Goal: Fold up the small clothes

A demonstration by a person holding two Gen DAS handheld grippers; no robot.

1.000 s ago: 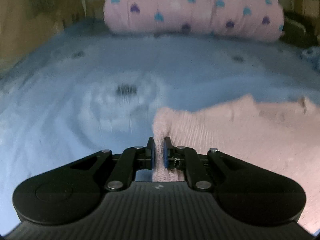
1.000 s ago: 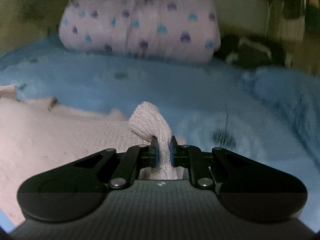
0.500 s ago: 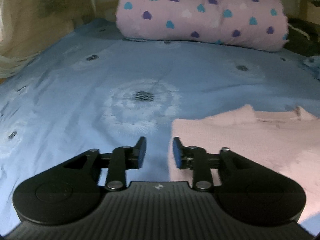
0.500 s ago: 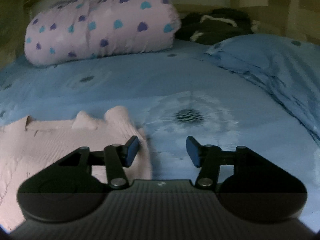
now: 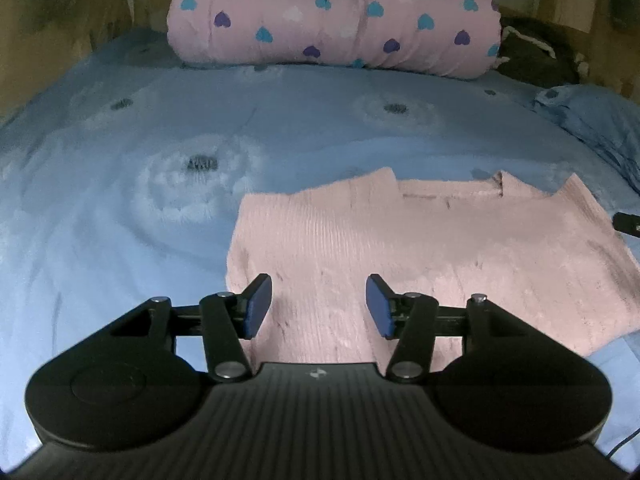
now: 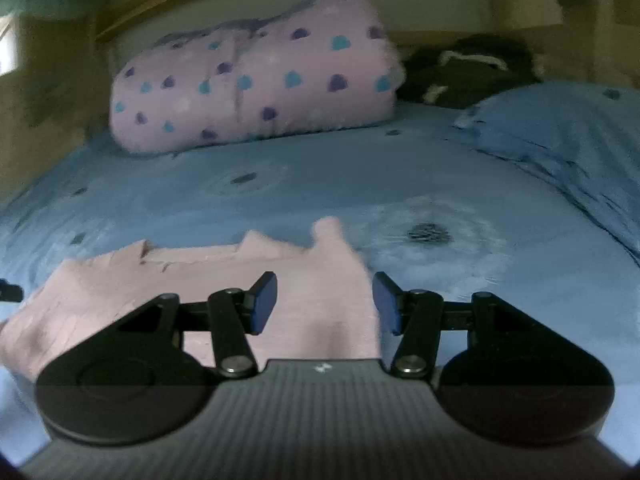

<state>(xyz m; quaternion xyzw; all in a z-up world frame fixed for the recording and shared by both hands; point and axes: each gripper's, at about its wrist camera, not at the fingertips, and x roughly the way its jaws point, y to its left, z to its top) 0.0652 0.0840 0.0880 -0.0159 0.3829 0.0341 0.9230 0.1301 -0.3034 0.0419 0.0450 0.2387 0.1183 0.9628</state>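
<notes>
One pink knit garment [image 5: 420, 248] flat on bed [image 5: 120, 208], bare sheet all around its edges. Left gripper [image 5: 319, 306] fingers opening, right gripper [image 6: 325, 303] fingers parted; both hold nothing. One heart-print duvet roll [image 5: 332, 16] at far edge.

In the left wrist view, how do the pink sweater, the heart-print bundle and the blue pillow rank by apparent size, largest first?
1. pink sweater, though it lies nearest the camera, so this is unsure
2. heart-print bundle, close behind
3. blue pillow, partly cut off at the edge
</notes>
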